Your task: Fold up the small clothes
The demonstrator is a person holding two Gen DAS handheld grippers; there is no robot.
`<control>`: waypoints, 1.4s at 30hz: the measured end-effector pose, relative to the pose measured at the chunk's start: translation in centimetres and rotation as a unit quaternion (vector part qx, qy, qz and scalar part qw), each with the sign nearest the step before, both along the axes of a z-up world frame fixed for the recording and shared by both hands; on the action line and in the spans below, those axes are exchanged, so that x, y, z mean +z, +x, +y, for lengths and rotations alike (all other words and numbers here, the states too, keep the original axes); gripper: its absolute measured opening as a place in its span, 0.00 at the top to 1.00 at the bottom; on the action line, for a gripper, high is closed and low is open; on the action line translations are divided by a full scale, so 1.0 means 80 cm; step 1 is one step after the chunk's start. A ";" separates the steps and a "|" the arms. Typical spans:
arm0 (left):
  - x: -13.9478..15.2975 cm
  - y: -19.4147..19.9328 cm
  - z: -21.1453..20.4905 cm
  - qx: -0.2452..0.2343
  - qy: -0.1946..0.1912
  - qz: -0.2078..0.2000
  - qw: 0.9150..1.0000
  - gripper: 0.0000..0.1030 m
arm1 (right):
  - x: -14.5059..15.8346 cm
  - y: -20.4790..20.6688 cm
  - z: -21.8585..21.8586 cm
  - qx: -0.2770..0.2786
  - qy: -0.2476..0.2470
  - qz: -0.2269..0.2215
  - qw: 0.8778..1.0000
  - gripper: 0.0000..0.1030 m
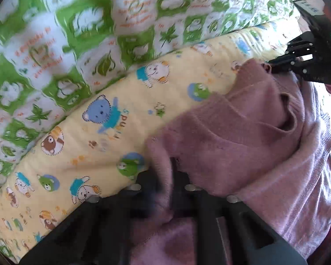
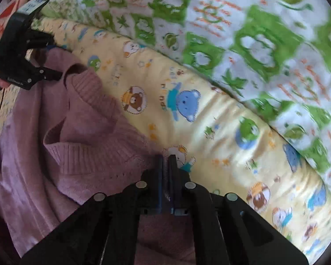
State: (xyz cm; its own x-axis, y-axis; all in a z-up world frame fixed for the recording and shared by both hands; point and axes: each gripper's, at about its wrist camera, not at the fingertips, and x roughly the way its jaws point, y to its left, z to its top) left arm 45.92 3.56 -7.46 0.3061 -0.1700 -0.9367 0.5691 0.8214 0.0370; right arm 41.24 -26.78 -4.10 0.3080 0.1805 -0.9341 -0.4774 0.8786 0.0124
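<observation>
Left hand-held gripper [image 1: 165, 176]: black, nearest the left wrist lens, jaws clenched on a pinch of the pink knitted sweater's edge; fabric bunches between the fingers and sags beneath them
Right hand-held gripper [image 2: 166, 165]: black with blue pads, jaws drawn almost together, clamping a thin edge of the same knit right at the fingertips
Pink knitted sweater [image 2: 77, 119]: soft ribbed small garment, held by both grippers, its ribbed neckline standing open between them; the rest drapes in folds toward the cameras, over a lighter mauve fabric [image 1: 298, 176] below it
Sweater edges: the held edge runs just along the yellow quilt; its far border touches the cartoon print in both views
Yellow quilt with cartoon bears [image 1: 88, 137]: padded band lying beside the sweater, bare of other things along its visible length
Green and white leaf-patterned bedding [image 2: 253, 33]: beyond the yellow quilt, meeting it along one long seam-like edge; blurred
Open room: free bedding past the sweater's far edge on both sides
Containers: cannot tell of any
</observation>
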 end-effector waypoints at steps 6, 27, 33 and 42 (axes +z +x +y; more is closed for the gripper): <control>0.024 0.003 0.021 0.059 -0.007 -0.054 0.997 0.95 | 0.062 -0.021 -0.087 -0.195 0.075 -0.107 0.972 1.00; 0.095 -0.172 0.065 0.179 -0.080 -0.051 0.979 0.38 | 0.081 -0.179 -0.071 -0.265 0.222 -0.076 0.935 0.38; 0.072 -0.304 0.067 0.226 -0.088 -0.007 0.970 0.36 | 0.065 -0.290 -0.053 -0.296 0.241 -0.043 0.923 0.38; 0.008 -0.441 0.063 0.302 -0.076 0.113 0.944 0.33 | 0.067 -0.422 -0.009 -0.322 0.245 -0.026 0.914 0.38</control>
